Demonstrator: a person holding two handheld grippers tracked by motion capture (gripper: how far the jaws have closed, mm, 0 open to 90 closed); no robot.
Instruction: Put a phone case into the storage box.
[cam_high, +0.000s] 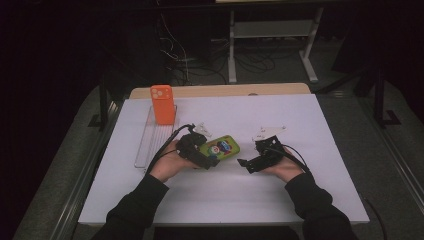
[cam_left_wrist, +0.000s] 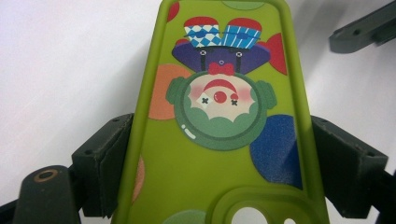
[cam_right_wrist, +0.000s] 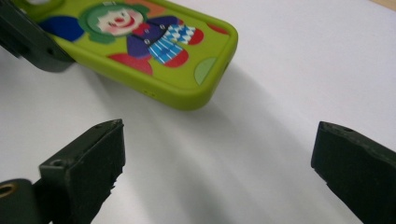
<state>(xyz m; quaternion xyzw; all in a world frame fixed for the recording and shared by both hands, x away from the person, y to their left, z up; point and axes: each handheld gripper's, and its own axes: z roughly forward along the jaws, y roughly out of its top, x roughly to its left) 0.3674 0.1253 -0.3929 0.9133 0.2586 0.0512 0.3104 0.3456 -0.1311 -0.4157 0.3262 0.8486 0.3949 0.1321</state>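
White table (cam_high: 260, 200): L gripper (cam_left_wrist: 215, 154) grips phone case (cam_left_wrist: 219, 140).

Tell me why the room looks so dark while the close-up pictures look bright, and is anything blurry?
High view: light falls on the white table top, the surroundings stay near black. Left gripper view: the lime-green clown-print phone case is evenly lit and fairly sharp, with grainy colours. Right gripper view: the case casts a soft shadow on the table and looks slightly soft, as do the near black jaws.

Black sleeves (cam_high: 135, 207) to the wrists; black grippers (cam_high: 200, 152), grey three-cornered plates (cam_high: 267, 132), trailing black cables (cam_high: 165, 145).
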